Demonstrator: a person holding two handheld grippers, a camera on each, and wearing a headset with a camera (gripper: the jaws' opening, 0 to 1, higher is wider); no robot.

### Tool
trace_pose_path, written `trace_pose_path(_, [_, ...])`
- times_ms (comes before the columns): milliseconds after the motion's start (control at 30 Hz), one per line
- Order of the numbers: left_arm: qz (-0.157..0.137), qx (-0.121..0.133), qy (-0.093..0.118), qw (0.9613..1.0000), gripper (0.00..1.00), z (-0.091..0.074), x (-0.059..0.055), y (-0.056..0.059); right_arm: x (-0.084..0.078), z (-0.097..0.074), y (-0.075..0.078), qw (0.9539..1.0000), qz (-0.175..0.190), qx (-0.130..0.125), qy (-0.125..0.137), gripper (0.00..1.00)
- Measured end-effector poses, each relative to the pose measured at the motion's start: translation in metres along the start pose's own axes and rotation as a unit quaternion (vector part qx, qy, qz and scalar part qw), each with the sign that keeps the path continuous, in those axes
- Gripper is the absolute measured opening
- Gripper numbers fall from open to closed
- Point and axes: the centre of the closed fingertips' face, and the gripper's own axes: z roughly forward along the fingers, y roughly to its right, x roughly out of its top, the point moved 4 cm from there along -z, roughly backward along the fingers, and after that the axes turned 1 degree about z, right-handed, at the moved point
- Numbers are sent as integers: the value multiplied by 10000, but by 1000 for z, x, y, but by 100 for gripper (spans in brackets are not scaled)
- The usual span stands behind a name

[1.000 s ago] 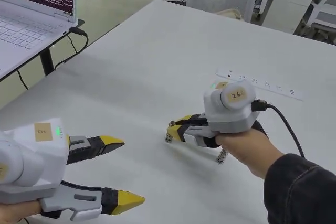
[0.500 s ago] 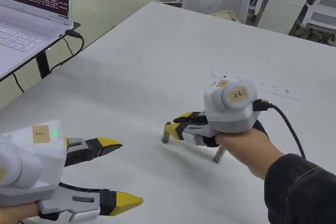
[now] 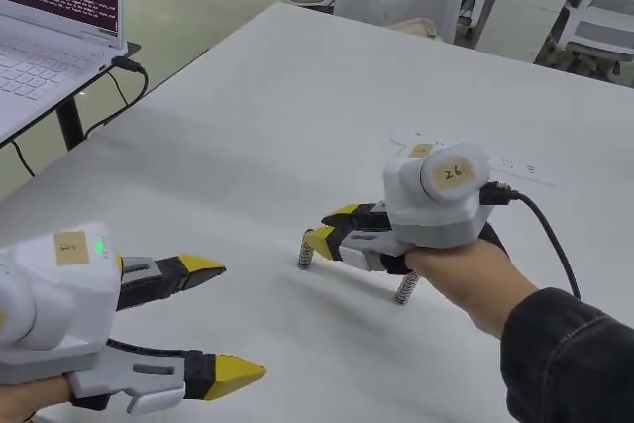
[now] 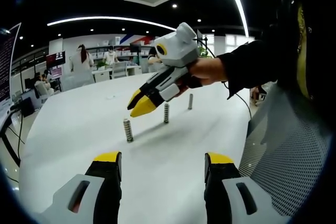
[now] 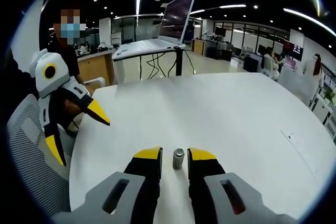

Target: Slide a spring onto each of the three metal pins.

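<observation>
Three springs (image 4: 166,113) stand upright, presumably on pins; your right gripper (image 5: 176,154), jaws slightly apart, frames the left spring (image 3: 306,257), likely to seat it, while your left gripper (image 4: 163,157) hangs open, empty.

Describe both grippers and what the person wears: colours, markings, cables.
Both have white-grey bodies and black jaws with yellow tips. The left gripper carries a square tan sticker and a green light. The right gripper has a round sticker marked 26 and a black cable at its back. That arm wears a dark sleeve.
</observation>
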Motion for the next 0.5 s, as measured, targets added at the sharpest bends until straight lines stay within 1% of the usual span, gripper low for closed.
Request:
trace_pose_path(233, [3, 10, 24, 10000, 60, 1, 1, -1, 1, -9, -3, 10000, -5, -40, 63, 19])
trace_pose_path(500, [0, 31, 57, 10000, 60, 1, 2, -3, 4, -20, -10, 9998, -19, -66, 169, 21])
